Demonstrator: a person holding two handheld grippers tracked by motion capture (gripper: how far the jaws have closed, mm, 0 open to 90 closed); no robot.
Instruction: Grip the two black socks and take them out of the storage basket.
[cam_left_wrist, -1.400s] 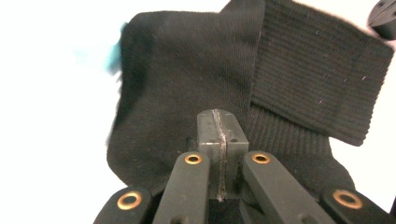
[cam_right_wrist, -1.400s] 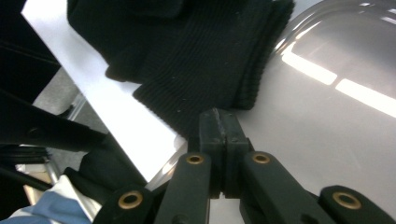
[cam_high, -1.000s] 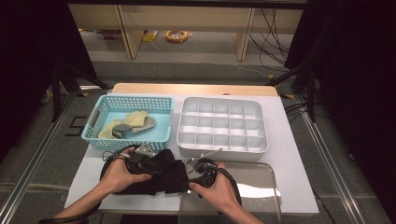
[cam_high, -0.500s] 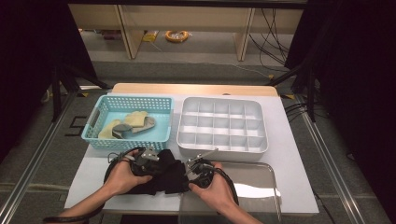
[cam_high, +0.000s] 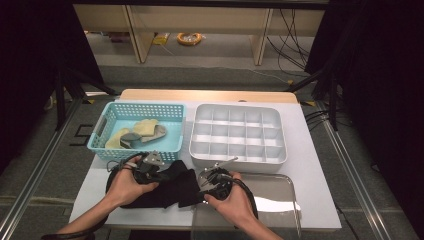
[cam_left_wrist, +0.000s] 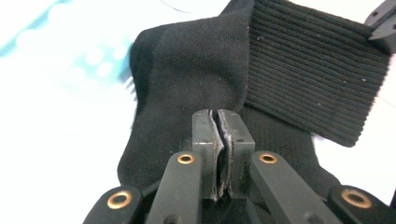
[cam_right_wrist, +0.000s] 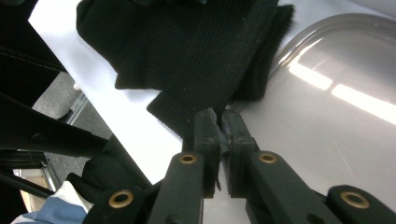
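A black sock (cam_high: 172, 192) lies crumpled on the white table near the front edge, between the person's two hands. My left gripper (cam_high: 166, 171) reaches in from the left. Its jaws have just been closing, and in the left gripper view the left gripper (cam_left_wrist: 218, 122) is shut on a fold of the plain knit (cam_left_wrist: 187, 70), with the ribbed cuff (cam_left_wrist: 308, 79) beyond. My right gripper (cam_high: 199, 186) comes from the right. Its jaws have also just closed, and the right gripper (cam_right_wrist: 219, 122) pinches the edge of the ribbed cuff (cam_right_wrist: 205, 60).
A turquoise basket (cam_high: 107, 130) at the back left holds several yellow and grey socks. A white compartment tray (cam_high: 235, 159) stands to its right. A shiny metal tray (cam_high: 280, 200) lies at the front right, just beside the right hand.
Both grippers have closed their jaws onto the black sock. The hands have drawn slightly closer to the table's front edge.
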